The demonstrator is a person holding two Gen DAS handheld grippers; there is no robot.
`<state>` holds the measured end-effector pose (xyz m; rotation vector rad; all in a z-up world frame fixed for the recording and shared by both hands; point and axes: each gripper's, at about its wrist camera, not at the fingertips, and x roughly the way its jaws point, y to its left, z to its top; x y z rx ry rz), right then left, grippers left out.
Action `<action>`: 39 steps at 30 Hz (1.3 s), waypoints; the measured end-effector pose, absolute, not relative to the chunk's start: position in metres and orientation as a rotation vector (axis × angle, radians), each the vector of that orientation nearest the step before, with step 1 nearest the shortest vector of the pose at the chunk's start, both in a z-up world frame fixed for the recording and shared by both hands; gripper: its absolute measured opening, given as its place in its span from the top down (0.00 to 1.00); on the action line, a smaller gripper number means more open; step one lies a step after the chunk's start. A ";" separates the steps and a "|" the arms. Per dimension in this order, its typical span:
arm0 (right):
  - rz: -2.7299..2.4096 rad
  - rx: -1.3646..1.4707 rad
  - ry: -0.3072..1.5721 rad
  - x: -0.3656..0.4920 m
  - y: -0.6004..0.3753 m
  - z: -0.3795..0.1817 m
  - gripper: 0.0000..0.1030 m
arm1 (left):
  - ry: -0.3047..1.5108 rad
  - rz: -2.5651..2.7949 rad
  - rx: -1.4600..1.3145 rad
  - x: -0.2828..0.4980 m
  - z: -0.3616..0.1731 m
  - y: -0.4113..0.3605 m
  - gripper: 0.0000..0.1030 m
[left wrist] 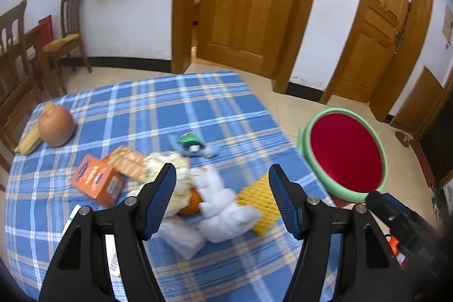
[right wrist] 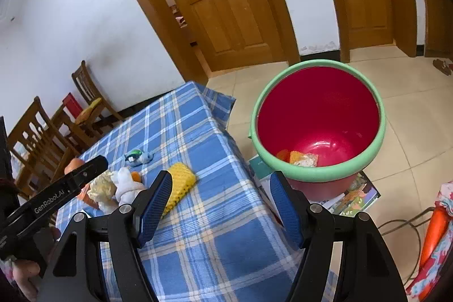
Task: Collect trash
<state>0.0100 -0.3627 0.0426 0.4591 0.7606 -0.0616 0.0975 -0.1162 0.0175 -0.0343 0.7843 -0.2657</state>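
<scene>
Both tongs stand wide, empty: left tongs (left wrist: pixel 222 198) over the trash heap (left wrist: pixel 198 188) at table (left wrist: pixel 198 98) centre, right tongs (right wrist: pixel 220 207) toward the bucket (right wrist: pixel 317 174) at 1 o'clock. Risk: closing on crumpled tissue (left wrist: pixel 223 205) drags the neighbouring yellow sponge (left wrist: pixel 262 201) off the edge.

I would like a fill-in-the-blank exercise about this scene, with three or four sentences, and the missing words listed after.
1. The bucket is red inside and has a ____ rim.
2. The yellow sponge lies on a tablecloth checked blue and ____.
3. The bucket stands on the ____, beside the table.
4. Both the left hand-held gripper and the right hand-held gripper have their jaws ____, holding nothing.

Missing words: green; white; floor; open
</scene>
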 end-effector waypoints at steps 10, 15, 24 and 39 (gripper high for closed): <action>-0.017 0.438 0.810 0.025 -0.345 0.032 0.29 | 0.834 -0.192 -0.033 0.109 -0.006 -0.089 0.30; -0.003 0.428 0.838 0.036 -0.338 0.025 0.29 | 0.844 -0.171 -0.014 0.113 -0.014 -0.087 0.28; 0.030 0.401 0.875 0.059 -0.323 0.013 0.29 | 0.875 -0.156 -0.037 0.126 -0.027 -0.077 0.29; 0.083 0.369 0.952 0.091 -0.300 -0.012 0.52 | 0.885 -0.211 -0.068 0.132 -0.038 -0.069 0.54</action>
